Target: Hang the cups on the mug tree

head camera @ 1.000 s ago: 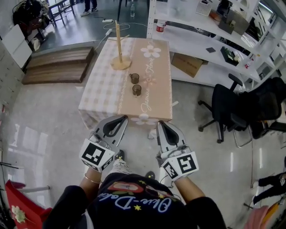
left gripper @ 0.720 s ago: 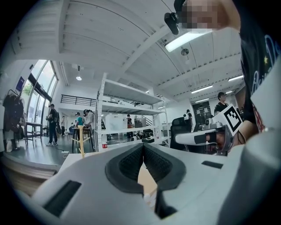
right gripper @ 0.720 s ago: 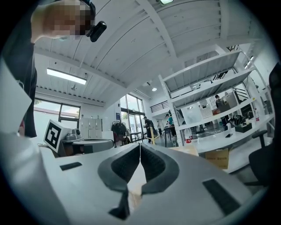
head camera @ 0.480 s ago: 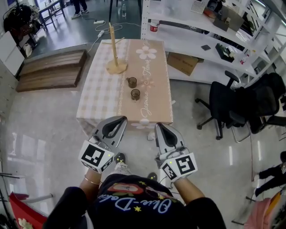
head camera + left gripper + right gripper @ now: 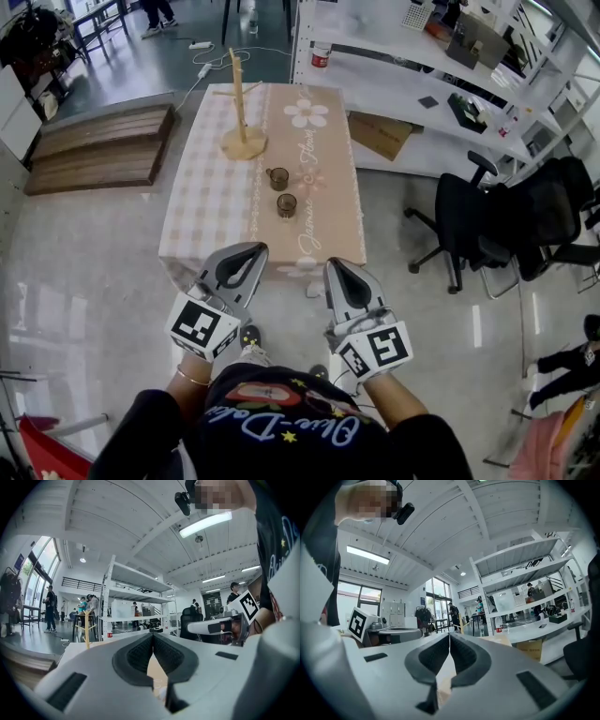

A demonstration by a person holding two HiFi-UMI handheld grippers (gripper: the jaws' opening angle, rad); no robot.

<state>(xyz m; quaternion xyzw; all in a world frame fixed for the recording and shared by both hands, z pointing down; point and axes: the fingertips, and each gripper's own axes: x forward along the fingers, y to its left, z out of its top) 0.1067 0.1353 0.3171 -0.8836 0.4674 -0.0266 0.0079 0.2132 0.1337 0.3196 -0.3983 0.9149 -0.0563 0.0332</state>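
Stepping up to the cups
The pink checked table (image 5: 202, 216) sits a little nearer than before; two small brown glass cups (image 5: 278, 178) wait at its middle, the wooden mug tree (image 5: 240, 112) near its far edge; left gripper (image 5: 251, 251) and right gripper (image 5: 335, 265) are squeezed closed, empty.

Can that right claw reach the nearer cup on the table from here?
Probably not yet. The right claw, shut, is held close to the person, short of the table; the nearer cup stands mid-table. Nothing blocks the way, but stepping closer seems needed.
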